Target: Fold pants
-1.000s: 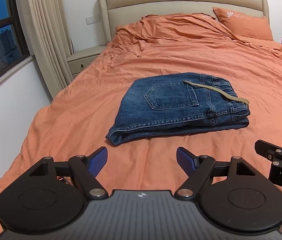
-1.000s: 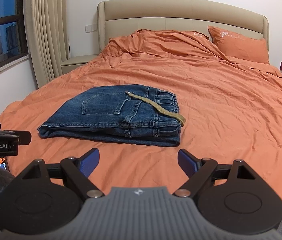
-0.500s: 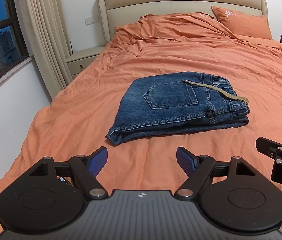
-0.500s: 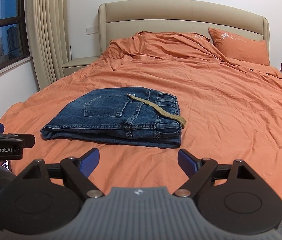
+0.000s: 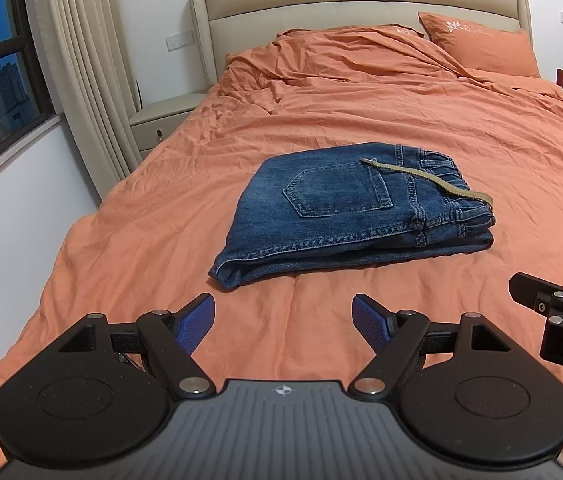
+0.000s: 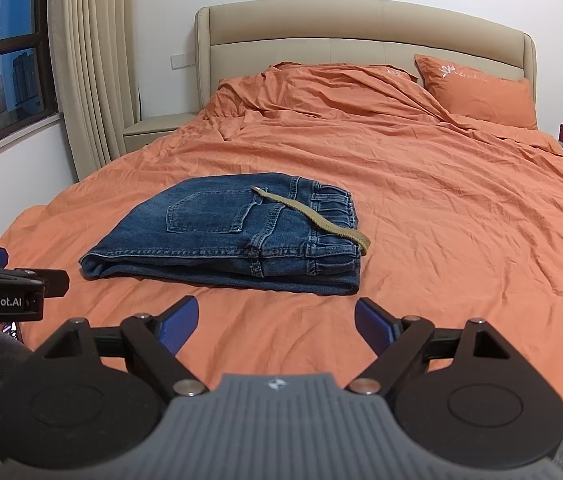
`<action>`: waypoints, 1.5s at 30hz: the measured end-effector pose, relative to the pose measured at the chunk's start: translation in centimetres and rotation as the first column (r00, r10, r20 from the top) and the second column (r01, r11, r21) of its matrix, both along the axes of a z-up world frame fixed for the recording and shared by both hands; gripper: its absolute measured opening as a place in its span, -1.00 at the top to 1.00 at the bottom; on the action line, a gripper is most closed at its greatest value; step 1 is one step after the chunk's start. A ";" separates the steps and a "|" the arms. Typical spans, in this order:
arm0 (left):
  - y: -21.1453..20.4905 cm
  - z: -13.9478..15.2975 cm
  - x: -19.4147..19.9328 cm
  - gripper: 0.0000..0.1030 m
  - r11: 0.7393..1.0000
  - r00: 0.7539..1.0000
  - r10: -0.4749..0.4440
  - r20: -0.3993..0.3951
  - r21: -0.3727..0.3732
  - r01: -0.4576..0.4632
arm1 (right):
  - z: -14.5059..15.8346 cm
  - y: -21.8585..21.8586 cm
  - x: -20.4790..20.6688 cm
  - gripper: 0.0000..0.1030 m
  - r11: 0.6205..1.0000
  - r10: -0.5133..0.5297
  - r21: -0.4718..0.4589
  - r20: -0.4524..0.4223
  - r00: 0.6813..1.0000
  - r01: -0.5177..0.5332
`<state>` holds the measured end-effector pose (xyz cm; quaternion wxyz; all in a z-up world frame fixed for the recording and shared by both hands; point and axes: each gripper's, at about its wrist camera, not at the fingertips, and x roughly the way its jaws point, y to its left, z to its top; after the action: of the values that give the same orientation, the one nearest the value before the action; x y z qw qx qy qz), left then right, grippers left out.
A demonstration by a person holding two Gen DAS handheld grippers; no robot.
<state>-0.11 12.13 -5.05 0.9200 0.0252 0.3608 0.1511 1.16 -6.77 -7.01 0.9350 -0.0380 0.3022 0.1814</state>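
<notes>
Lying ahead of both grippers, folded jeans run left-right on bed; fingers apart, empty.

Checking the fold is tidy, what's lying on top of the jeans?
A tan strap lies across the folded jeans, from near the back pocket to past the waistband corner. Nothing else is on top. What is inside the fold, and the orange sheet beneath, is covered.

One pants, two tools, one pillow
</notes>
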 end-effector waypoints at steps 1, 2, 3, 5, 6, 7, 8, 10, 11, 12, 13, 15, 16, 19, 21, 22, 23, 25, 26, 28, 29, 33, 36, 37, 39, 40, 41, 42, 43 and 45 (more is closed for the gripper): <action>0.0 0.0 0.0 -0.78 1.000 1.000 0.000 0.000 0.000 0.000 | 0.0 0.0 0.0 -0.59 1.000 0.000 0.000 0.000 1.000 0.000; 0.0 0.0 0.0 -0.78 1.000 1.000 0.000 0.000 -0.001 0.000 | 0.0 0.1 0.0 -0.59 1.000 -0.001 0.000 -0.001 1.000 0.001; 0.0 0.0 0.0 -0.78 1.000 1.000 0.000 0.000 -0.002 0.000 | 0.0 0.1 0.0 -0.59 1.000 -0.002 0.000 -0.001 1.000 0.002; 0.0 0.0 0.0 -0.78 1.000 1.000 -0.001 0.000 -0.001 0.001 | 0.0 0.1 0.0 -0.59 1.000 -0.001 0.000 0.001 1.000 0.001; 0.0 0.0 0.0 -0.78 1.000 1.000 -0.001 0.000 -0.001 0.001 | 0.0 0.1 0.0 -0.59 1.000 -0.002 -0.001 0.002 1.000 0.002; 0.0 0.0 0.0 -0.78 1.000 1.000 0.000 0.000 0.000 0.000 | 0.0 0.1 0.0 -0.59 1.000 -0.003 -0.001 0.003 1.000 0.003; -0.1 0.0 0.0 -0.78 1.000 1.000 0.000 0.000 0.000 0.000 | 0.0 0.2 -0.1 -0.59 1.000 -0.003 0.000 0.004 1.000 0.003; -0.1 0.0 0.0 -0.78 1.000 1.000 0.001 0.000 0.001 -0.001 | 0.0 0.2 -0.1 -0.59 1.000 -0.003 -0.001 0.004 1.000 0.003; -0.1 0.0 0.0 -0.78 1.000 1.000 0.001 0.000 0.001 -0.001 | 0.0 0.2 -0.1 -0.59 1.000 -0.003 -0.001 0.004 1.000 0.003; -0.1 0.0 0.0 -0.78 1.000 1.000 0.000 0.000 0.000 0.000 | 0.0 0.2 -0.1 -0.59 1.000 -0.002 0.000 0.004 1.000 0.002; -0.1 0.0 0.0 -0.78 1.000 1.000 0.000 0.000 0.000 0.000 | 0.0 0.2 -0.1 -0.59 1.000 -0.003 -0.001 0.004 1.000 0.003; -0.1 0.0 0.0 -0.78 1.000 1.000 0.000 0.001 -0.001 0.000 | 0.0 0.2 -0.1 -0.59 1.000 -0.003 -0.001 0.005 1.000 0.003; -0.1 0.0 0.0 -0.78 1.000 1.000 -0.002 0.001 0.000 0.002 | 0.0 0.2 -0.1 -0.59 1.000 -0.002 -0.001 0.006 1.000 0.002; -0.1 0.0 0.0 -0.78 1.000 1.000 -0.003 0.000 0.002 0.003 | 0.0 0.2 -0.2 -0.59 1.000 -0.003 -0.001 0.005 1.000 0.003; -0.1 0.0 0.0 -0.78 1.000 1.000 -0.004 0.001 0.000 0.004 | 0.0 0.2 -0.2 -0.59 1.000 -0.003 -0.001 0.004 1.000 0.003; -0.1 0.0 0.0 -0.78 1.000 1.000 -0.004 0.001 0.001 0.004 | 0.0 0.2 -0.2 -0.59 1.000 -0.003 -0.001 0.004 1.000 0.003; -0.1 0.0 0.0 -0.78 1.000 1.000 -0.004 0.001 0.002 0.004 | 0.0 0.2 -0.2 -0.59 1.000 -0.003 -0.001 0.004 1.000 0.003; -0.2 0.0 0.0 -0.78 1.000 1.000 -0.004 0.000 0.003 0.004 | 0.0 0.2 -0.2 -0.59 1.000 -0.003 -0.001 0.005 1.000 0.003; -0.2 0.0 0.0 -0.78 1.000 1.000 -0.003 0.001 0.002 0.003 | 0.0 0.2 -0.2 -0.59 1.000 -0.002 -0.001 0.004 1.000 0.002; -0.2 0.0 0.0 -0.77 1.000 1.000 -0.003 0.000 0.002 0.003 | 0.0 0.2 -0.2 -0.59 1.000 -0.002 -0.001 0.004 1.000 0.002; -0.2 0.0 0.0 -0.76 1.000 1.000 -0.004 0.000 0.002 0.004 | 0.0 0.2 -0.2 -0.59 1.000 -0.003 -0.001 0.004 1.000 0.003; -0.2 0.0 -0.1 -0.75 1.000 1.000 -0.007 -0.002 0.003 0.007 | 0.0 0.2 -0.2 -0.59 1.000 -0.004 -0.002 0.003 1.000 0.004; -0.2 0.1 -0.1 -0.74 1.000 1.000 -0.009 -0.004 -0.001 0.009 | 0.0 0.2 -0.2 -0.59 1.000 -0.003 -0.002 0.003 1.000 0.003; -0.1 0.1 -0.1 -0.70 1.000 1.000 -0.013 -0.006 -0.002 0.013 | 0.0 0.2 -0.2 -0.59 1.000 -0.004 -0.001 0.002 1.000 0.004; 0.0 0.1 -0.1 -0.66 1.000 1.000 -0.014 -0.009 -0.006 0.014 | 0.0 0.2 -0.2 -0.59 1.000 -0.004 0.000 0.000 1.000 0.004; 0.3 0.1 0.0 -0.66 1.000 1.000 -0.015 -0.008 -0.006 0.015 | 0.0 0.2 -0.2 -0.59 1.000 -0.004 -0.001 0.000 1.000 0.004; 0.3 0.0 0.0 -0.66 1.000 1.000 -0.017 -0.007 -0.007 0.017 | 0.0 0.1 -0.2 -0.59 1.000 -0.005 -0.001 -0.001 1.000 0.005; 0.4 0.1 0.0 -0.66 1.000 1.000 -0.018 -0.006 -0.008 0.018 | 0.0 0.1 -0.2 -0.59 1.000 -0.006 -0.002 -0.004 1.000 0.006; 0.5 0.1 0.0 -0.66 1.000 1.000 -0.018 -0.005 -0.006 0.018 | 0.0 0.1 -0.2 -0.59 1.000 -0.007 -0.001 -0.005 1.000 0.007; 0.5 0.1 -0.1 -0.66 1.000 1.000 -0.017 -0.006 -0.003 0.017 | -0.1 0.0 -0.1 -0.59 1.000 -0.008 -0.001 -0.010 1.000 0.008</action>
<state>-0.19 12.61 -4.97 0.9203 0.0276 0.3633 0.1426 1.03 -6.75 -7.08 0.9342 -0.0361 0.3071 0.1776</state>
